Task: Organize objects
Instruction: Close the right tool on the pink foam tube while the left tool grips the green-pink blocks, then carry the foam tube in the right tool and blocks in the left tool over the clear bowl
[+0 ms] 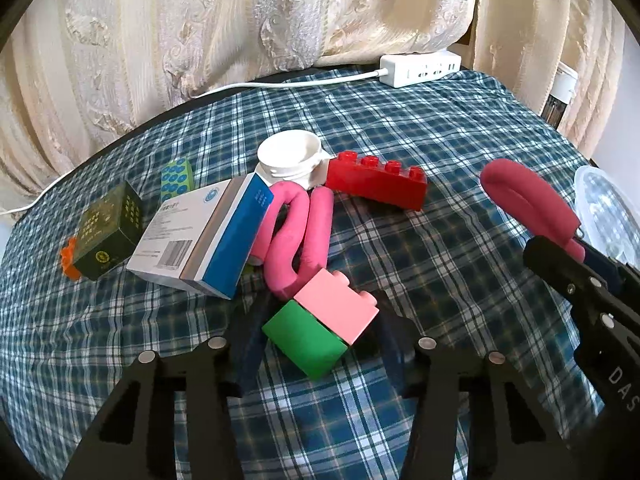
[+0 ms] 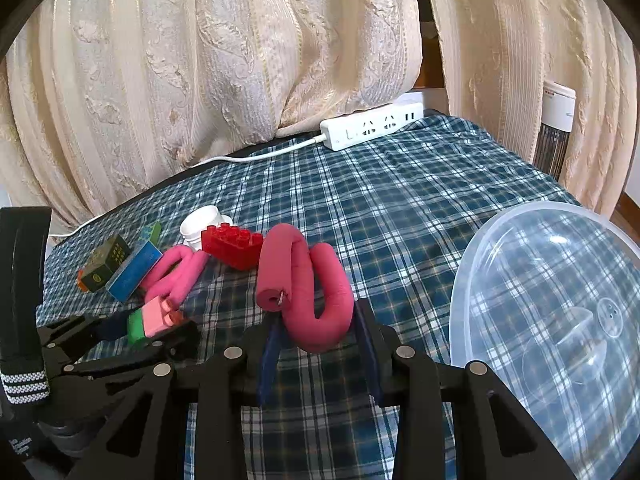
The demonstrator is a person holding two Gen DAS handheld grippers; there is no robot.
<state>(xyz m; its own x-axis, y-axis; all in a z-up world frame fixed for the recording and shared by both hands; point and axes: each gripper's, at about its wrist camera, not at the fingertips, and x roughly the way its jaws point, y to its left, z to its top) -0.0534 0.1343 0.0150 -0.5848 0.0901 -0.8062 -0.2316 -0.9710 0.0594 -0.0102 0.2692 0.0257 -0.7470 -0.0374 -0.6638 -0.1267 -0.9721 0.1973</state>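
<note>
A green and pink block pair (image 1: 320,328) lies tilted between my left gripper's (image 1: 320,340) pads, which press on both sides of it; the right wrist view shows the same grip (image 2: 154,322). My right gripper (image 2: 320,340) is shut on a bent dark pink foam roller (image 2: 320,300), held just above the plaid cloth (image 2: 400,208). In the left wrist view that roller (image 1: 520,192) sticks out of the right gripper (image 1: 580,248) at the far right. A clear plastic tub (image 2: 472,292) sits right of the right gripper.
Behind the left gripper lie a light pink foam roller (image 1: 296,240), blue-white carton (image 1: 200,240), dark green box (image 1: 108,232), dotted green block (image 1: 176,176), orange piece (image 1: 70,264), white cup (image 1: 292,152) and red brick (image 1: 376,184). A power strip (image 1: 420,68) lies by the curtain.
</note>
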